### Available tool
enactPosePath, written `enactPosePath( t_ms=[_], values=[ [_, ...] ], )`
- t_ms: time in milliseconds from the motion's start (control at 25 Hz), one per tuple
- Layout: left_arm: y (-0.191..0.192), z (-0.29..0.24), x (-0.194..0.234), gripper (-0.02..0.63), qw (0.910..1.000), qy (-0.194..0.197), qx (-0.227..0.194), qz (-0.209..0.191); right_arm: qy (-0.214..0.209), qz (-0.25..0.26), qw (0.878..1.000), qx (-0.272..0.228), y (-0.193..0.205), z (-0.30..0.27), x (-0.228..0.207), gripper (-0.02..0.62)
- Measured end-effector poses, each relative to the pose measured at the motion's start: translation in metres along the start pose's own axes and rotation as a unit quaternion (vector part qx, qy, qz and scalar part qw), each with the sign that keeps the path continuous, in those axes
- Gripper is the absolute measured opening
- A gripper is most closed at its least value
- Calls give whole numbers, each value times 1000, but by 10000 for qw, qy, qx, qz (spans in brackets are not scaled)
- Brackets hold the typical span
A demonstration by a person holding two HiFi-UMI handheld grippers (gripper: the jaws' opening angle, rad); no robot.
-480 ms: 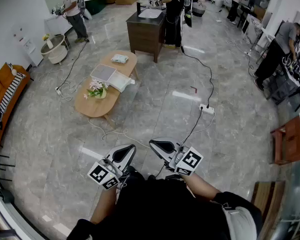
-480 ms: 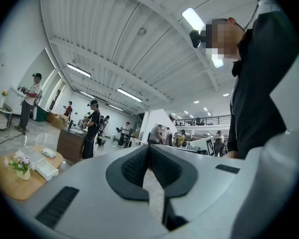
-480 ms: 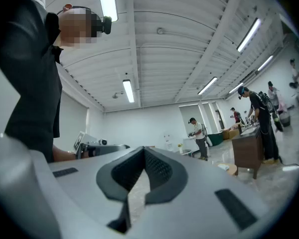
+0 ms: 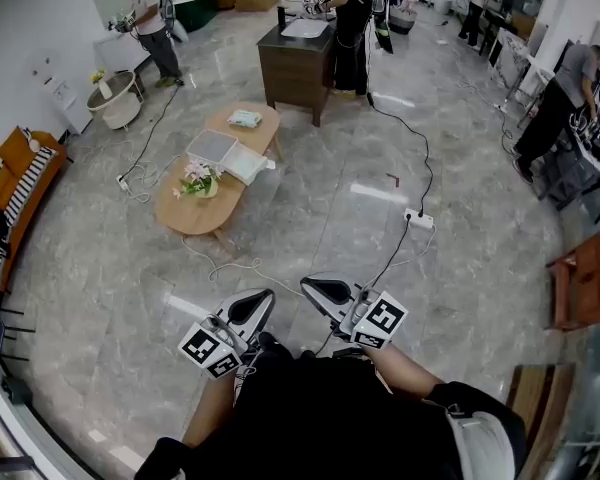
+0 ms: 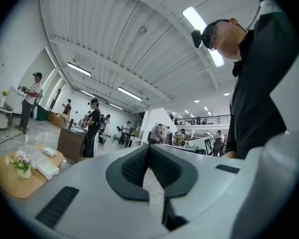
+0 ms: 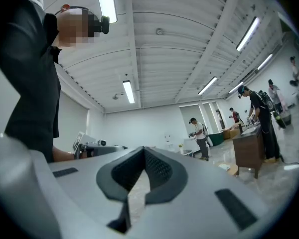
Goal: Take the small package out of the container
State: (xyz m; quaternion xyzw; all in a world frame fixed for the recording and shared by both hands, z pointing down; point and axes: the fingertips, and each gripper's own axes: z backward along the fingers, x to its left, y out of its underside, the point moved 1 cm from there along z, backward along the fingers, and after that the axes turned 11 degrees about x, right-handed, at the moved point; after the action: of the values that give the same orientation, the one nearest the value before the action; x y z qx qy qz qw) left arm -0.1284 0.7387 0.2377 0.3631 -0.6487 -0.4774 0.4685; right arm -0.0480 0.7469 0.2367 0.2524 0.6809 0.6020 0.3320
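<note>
An oval wooden coffee table (image 4: 195, 211) stands a few steps ahead on the marble floor. On it lie a flat grey-lidded white container (image 4: 211, 146), a second white box (image 4: 244, 164), a small pale package (image 4: 244, 119) at the far end and a vase of flowers (image 4: 198, 180). My left gripper (image 4: 261, 298) and right gripper (image 4: 311, 286) are held close to my body, far from the table, both shut with nothing between the jaws. In the left gripper view the pads (image 5: 139, 164) meet, and the table (image 5: 7, 185) shows at lower left. The right gripper view also shows touching pads (image 6: 157, 169).
A dark wooden cabinet (image 4: 298, 63) stands beyond the table with a person at it. Cables and a power strip (image 4: 418, 219) lie on the floor to the right. An orange sofa (image 4: 15, 193) lines the left wall. More people work at benches on the right.
The head view has shifted slightly, so the table and cabinet sit a little lower in the picture. Both grippers stay shut in nearly the same place.
</note>
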Motion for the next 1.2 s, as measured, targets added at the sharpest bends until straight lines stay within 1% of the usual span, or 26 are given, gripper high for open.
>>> enactPosePath(
  t_ms=[280,520,680,920,1080,1200],
  values=[
    [9,-2,-3,18,9999,49,129,18,13,-129,9998,-159,4,4,0,11],
    [6,-3,-13,18,9997,117,202,-3,5,-240,9995,-186,3,11,4,11],
    [9,0,-13,18,9996,131,266,31,46,-347,9992,-169,10,11,4,11],
    [11,10,-5,18,9992,48,372,128,170,-563,9981,-173,18,5,-1,11],
    [12,7,11,18,9994,20,328,146,138,-466,9987,-145,17,-6,-8,11],
    [9,1,26,18,9995,45,266,178,195,-457,9987,-106,15,-13,-18,11]
  ],
)
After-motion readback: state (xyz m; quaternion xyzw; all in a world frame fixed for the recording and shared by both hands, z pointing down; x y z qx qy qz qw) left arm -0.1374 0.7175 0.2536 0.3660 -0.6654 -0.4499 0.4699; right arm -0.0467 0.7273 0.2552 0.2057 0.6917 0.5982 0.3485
